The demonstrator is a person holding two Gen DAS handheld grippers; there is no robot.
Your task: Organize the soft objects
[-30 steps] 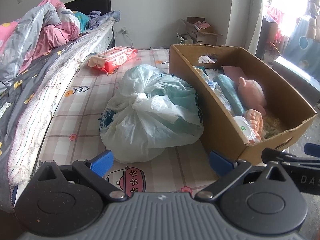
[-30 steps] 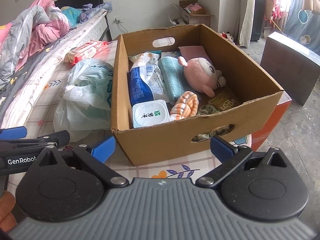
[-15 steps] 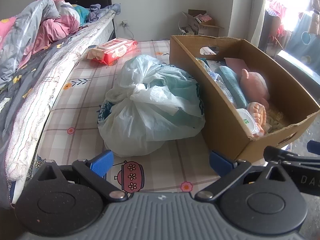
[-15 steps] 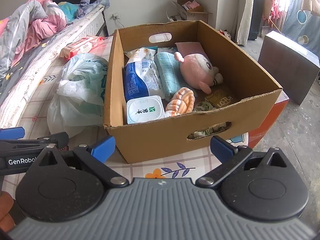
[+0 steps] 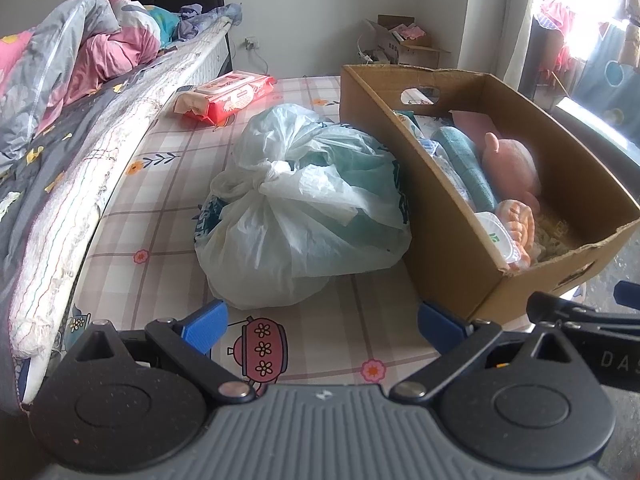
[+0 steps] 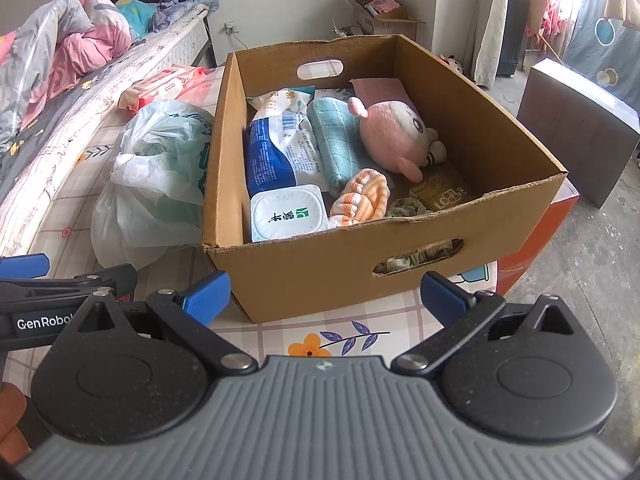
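Both grippers empty, jaws spread wide, held low over the near edge of the bed [image 5: 120, 240].

Left gripper [image 5: 322, 322]: the knotted plastic bag [image 5: 304, 216] lies straight ahead of its jaws, resting on the patterned sheet, apart from the blue pads. Bag's right flank is touching or just beside the cardboard box's [image 6: 400, 256] left wall; cannot tell which. Knot sits on the upper left side, facing this gripper. Bag bulk runs roughly left to right across the jaw line.

Right gripper [image 6: 324, 298]: faces the box's near wall, handle slot right in front. Inside the box: pink plush toy [image 6: 394, 136], teal towel [image 6: 336, 140], blue-white soft pack [image 6: 276, 148], white wipes tub [image 6: 288, 216], orange striped cloth [image 6: 362, 198].

Red wipes pack [image 5: 228, 96] lies farther up the bed, well apart from both grippers.

Judgement: bag is the nearest item outside the box, and the left gripper is nearer. Likely grasp at the knot, then carry rightward over the box wall. Box looks fairly full, so fit is uncertain.
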